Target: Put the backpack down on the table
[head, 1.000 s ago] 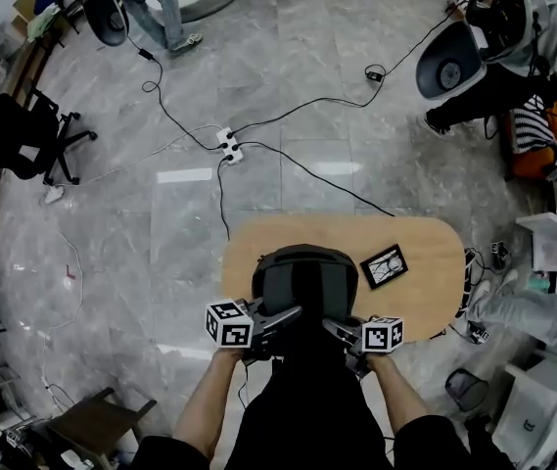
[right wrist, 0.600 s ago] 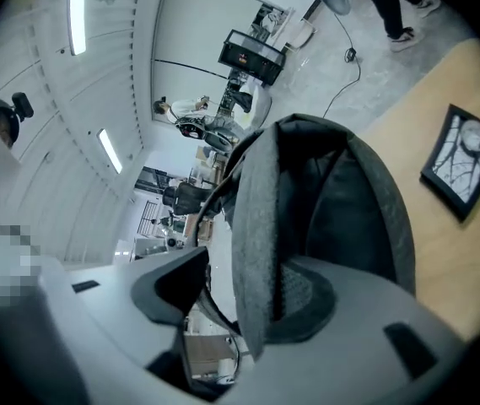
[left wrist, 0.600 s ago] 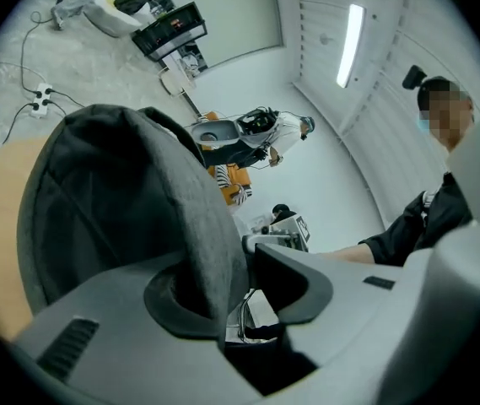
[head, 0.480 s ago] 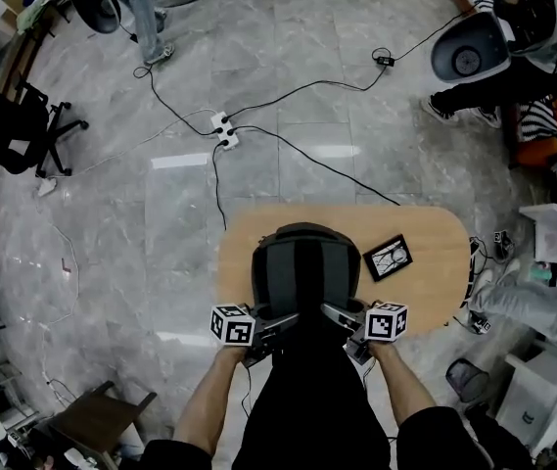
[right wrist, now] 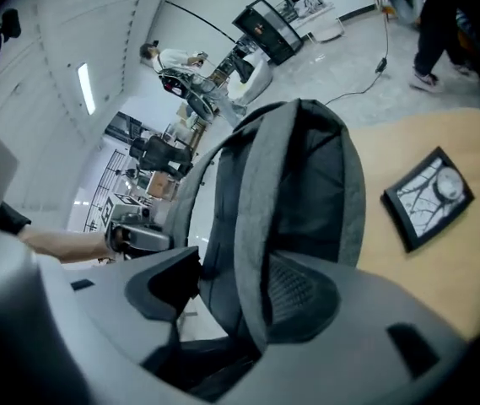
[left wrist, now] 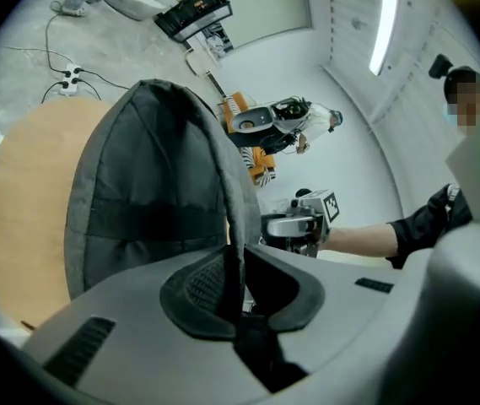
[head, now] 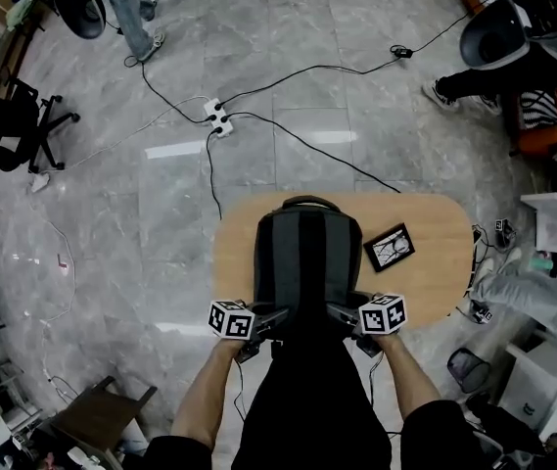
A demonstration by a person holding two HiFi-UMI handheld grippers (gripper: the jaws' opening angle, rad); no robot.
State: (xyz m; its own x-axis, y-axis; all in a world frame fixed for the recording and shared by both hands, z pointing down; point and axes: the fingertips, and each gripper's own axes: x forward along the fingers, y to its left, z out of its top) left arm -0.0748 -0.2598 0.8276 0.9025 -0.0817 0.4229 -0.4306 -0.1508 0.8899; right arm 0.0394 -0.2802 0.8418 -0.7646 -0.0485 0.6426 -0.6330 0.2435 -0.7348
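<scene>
The grey-and-black backpack (head: pixel 304 258) lies flat on the oval wooden table (head: pixel 435 233), with its top handle pointing away from me. My left gripper (head: pixel 276 318) is at its near left corner. In the left gripper view the jaws are closing, and the pads of that gripper (left wrist: pixel 240 285) pinch a fabric edge of the backpack (left wrist: pixel 151 192). My right gripper (head: pixel 337 311) is at the near right corner. Its jaws (right wrist: pixel 231 298) are opening. A grey strap of the backpack (right wrist: pixel 307 184) runs between them against one pad, with a gap on the other side.
A black-framed picture (head: pixel 389 247) lies on the table just right of the backpack. On the floor are a power strip with cables (head: pixel 217 117), a black office chair (head: pixel 4 130), a stool (head: pixel 102 414) and a waste bin (head: pixel 466 370). People sit at the far right (head: pixel 513 37).
The backpack has gone from standing bunched up in both grippers to lying stretched out flat on the table. Both grippers have sunk toward the table's near edge.
</scene>
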